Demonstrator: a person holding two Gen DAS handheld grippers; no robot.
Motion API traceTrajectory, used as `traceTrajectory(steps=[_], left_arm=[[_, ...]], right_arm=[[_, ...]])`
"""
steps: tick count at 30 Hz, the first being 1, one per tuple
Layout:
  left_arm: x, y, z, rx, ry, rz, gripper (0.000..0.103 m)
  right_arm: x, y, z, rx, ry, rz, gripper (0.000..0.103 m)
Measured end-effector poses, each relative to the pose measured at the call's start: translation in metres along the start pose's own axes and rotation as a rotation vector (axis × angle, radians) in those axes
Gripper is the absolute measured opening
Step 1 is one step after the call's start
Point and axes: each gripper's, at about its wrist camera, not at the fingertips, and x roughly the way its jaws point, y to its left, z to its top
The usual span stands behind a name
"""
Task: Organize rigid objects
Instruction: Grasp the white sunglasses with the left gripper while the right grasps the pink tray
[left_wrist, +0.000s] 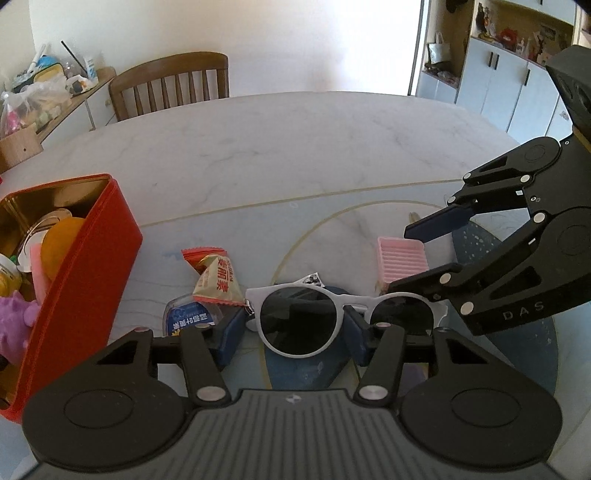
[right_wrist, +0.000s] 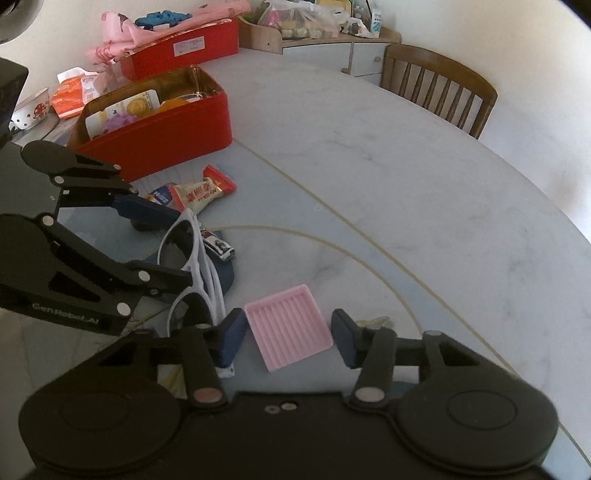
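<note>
So the red tin (left_wrist: 92, 258) off to the left gripper's (left_wrist: 295, 325) left is already holding a bunch of stuff (purple toy, something orange, a few bits), but plenty is still sitting out on the marble table (left_wrist: 295, 147): snack packets (left_wrist: 218, 277), nail clippers (right_wrist: 218, 248), the pink ridged tray (right_wrist: 288, 325) and the white sunglasses (left_wrist: 343, 317).

The left gripper is bracketing one lens of the sunglasses, pads looking snug on the rim. The right gripper (right_wrist: 288, 334) is straddling the pink tray, jaws apart and not pinching it yet, with the sunglasses lying just beside its left finger.
</note>
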Motion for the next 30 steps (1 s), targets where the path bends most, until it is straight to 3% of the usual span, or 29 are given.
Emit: traceTrajectory(steps=[11,30], left_arm=[[-0.007,-0.003,0.001,0.003,-0.005,-0.008,0.055],[-0.05,0.011,0.006,-0.053,-0.074,-0.042,0.055]], right_arm=[[-0.016,0.004,-0.014,0.096,-0.02,-0.071,0.041],[-0.094,0.025,-0.022,0.256,-0.101,-0.174,0.042]])
